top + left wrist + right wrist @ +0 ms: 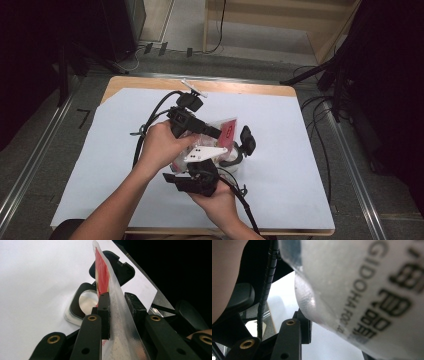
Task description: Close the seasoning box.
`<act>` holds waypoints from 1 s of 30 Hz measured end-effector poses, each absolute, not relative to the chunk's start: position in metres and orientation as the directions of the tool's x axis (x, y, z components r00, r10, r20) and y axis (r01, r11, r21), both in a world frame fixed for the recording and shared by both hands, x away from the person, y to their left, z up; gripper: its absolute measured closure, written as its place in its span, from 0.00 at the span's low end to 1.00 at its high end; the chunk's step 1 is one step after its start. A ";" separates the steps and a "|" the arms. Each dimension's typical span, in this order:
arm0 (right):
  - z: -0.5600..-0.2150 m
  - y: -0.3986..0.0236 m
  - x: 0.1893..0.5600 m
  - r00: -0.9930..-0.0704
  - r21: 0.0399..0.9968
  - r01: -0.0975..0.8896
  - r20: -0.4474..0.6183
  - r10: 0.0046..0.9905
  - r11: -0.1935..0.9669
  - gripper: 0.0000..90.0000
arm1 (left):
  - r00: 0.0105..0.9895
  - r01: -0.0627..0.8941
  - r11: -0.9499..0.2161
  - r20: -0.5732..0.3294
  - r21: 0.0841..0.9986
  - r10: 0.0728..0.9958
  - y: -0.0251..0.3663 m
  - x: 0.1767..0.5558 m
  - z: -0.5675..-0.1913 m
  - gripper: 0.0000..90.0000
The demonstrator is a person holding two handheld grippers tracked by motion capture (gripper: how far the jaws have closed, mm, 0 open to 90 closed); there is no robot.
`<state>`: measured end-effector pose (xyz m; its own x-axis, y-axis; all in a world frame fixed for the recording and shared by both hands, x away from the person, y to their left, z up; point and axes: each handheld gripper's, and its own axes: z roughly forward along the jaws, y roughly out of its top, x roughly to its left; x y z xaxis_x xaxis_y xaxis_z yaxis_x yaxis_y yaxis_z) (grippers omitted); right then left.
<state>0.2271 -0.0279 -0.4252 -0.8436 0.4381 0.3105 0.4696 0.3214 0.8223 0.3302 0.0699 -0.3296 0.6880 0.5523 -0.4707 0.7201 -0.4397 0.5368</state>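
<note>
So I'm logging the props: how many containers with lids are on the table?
1. An open container with a black hinged lid sits right of the held pouch, also seen beyond the left tongs. Hands may hide others.

A rectangular wooden table (280, 90) with rounded corners stands at the centre, its top covered by a large white paper sheet (280, 150) that leaves a strip of pale wood bare along the far edge. The floor is grey carpet (40, 150). Two metal floor rails (35, 155) run along either side of the table. Black cables (320, 125) trail over the floor at right. Beyond the table lies a pale wooden frame (280, 20) on lighter flooring. Dark equipment stands (335, 70) flank both sides, where the room falls into deep shadow.
</note>
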 end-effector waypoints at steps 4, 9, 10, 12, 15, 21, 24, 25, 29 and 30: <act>-0.425 -0.028 0.227 -0.843 0.823 0.469 0.310 0.440 0.320 0.71 | 0.692 0.717 -0.444 -0.467 0.538 0.550 0.069 0.329 -0.329 0.85; -0.425 -0.028 0.226 -0.842 0.823 0.470 0.310 0.441 0.319 0.71 | 0.693 0.715 -0.447 -0.464 0.538 0.551 0.069 0.329 -0.329 0.85; -0.425 -0.028 0.226 -0.842 0.823 0.471 0.310 0.441 0.319 0.71 | 0.693 0.715 -0.446 -0.465 0.539 0.550 0.069 0.329 -0.329 0.85; -0.425 -0.028 0.226 -0.842 0.822 0.471 0.312 0.441 0.318 0.71 | 0.697 0.712 -0.449 -0.464 0.539 0.547 0.069 0.328 -0.328 0.85; -0.425 -0.028 0.226 -0.840 0.821 0.475 0.316 0.442 0.316 0.71 | 0.694 0.714 -0.446 -0.465 0.540 0.549 0.067 0.327 -0.328 0.84; -0.424 -0.029 0.226 -0.839 0.821 0.478 0.320 0.441 0.312 0.71 | 0.692 0.717 -0.449 -0.468 0.534 0.549 0.065 0.328 -0.327 0.84; -0.424 -0.030 0.227 -0.836 0.822 0.480 0.323 0.443 0.308 0.71 | 0.699 0.711 -0.464 -0.465 0.528 0.543 0.064 0.330 -0.326 0.84; -0.424 -0.030 0.227 -0.836 0.822 0.481 0.324 0.443 0.306 0.71 | 0.700 0.711 -0.467 -0.463 0.526 0.543 0.064 0.331 -0.326 0.84; -0.423 -0.029 0.228 -0.835 0.821 0.483 0.326 0.444 0.304 0.71 | 0.695 0.717 -0.465 -0.472 0.519 0.543 0.063 0.333 -0.326 0.84; -0.423 -0.029 0.228 -0.834 0.821 0.484 0.328 0.443 0.303 0.71 | 0.697 0.715 -0.473 -0.471 0.515 0.540 0.063 0.334 -0.326 0.84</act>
<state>0.2283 -0.0293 -0.4232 -0.8340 0.4435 0.3283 0.4844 0.3034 0.8206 0.3340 0.0634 -0.3256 0.6970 0.5403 -0.4715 0.7149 -0.4726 0.5152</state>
